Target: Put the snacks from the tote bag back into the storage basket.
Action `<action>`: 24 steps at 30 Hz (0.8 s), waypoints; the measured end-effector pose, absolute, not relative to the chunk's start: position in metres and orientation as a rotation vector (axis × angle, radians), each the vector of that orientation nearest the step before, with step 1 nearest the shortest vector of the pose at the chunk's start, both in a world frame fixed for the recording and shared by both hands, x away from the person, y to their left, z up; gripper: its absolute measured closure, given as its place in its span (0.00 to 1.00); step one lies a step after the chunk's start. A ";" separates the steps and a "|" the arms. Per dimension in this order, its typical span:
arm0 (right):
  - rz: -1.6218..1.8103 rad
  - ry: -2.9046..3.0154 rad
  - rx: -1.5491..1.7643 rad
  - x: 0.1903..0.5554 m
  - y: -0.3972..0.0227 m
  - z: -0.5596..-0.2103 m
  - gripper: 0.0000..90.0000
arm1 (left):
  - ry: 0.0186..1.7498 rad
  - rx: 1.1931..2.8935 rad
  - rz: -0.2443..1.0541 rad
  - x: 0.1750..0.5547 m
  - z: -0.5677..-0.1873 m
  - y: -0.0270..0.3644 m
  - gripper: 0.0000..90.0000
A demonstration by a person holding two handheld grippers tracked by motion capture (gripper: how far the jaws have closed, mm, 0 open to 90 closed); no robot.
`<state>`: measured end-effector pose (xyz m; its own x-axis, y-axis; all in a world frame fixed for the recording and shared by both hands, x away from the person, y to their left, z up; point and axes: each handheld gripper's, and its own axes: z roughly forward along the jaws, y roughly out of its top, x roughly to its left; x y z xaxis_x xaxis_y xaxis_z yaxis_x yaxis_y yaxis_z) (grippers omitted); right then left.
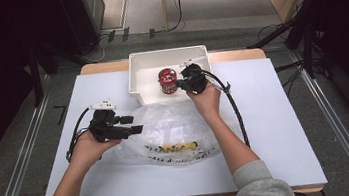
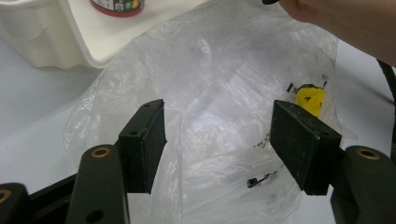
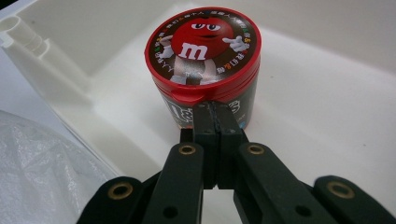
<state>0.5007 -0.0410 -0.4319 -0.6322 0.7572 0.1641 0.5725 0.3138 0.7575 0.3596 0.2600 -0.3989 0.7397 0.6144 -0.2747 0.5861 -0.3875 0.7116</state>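
A red-lidded candy can (image 1: 166,80) (image 3: 203,60) stands upright in the white bin (image 1: 167,53) (image 3: 28,37). My right gripper (image 1: 178,83) (image 3: 215,109) reaches into the bin, jaws pressed together, their tips touching the can's side just under the lid. It holds nothing. A crumpled clear plastic bag (image 1: 171,128) (image 2: 219,93) lies on the table in front of the bin. At the bag's left edge my left gripper (image 1: 133,124) (image 2: 217,121) is open, jaws wide apart over the plastic, nothing between them.
Inside the bag lies a small yellow item (image 1: 178,147) (image 2: 310,99) among printed lettering. The bin sits at the far middle of the white table top (image 1: 277,130). The right gripper's cable (image 1: 237,115) trails down the table beside the forearm.
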 end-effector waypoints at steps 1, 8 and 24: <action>1.217 2.358 1.214 0.501 -0.041 -0.432 1.00 | 0.904 2.088 0.042 0.360 -0.399 0.260 0.42; 1.221 2.362 1.205 0.500 -0.036 -0.431 1.00 | 0.903 2.087 0.043 0.360 -0.399 0.260 0.42; 1.217 2.361 1.198 0.501 -0.025 -0.433 1.00 | 0.903 2.087 0.041 0.360 -0.399 0.260 0.42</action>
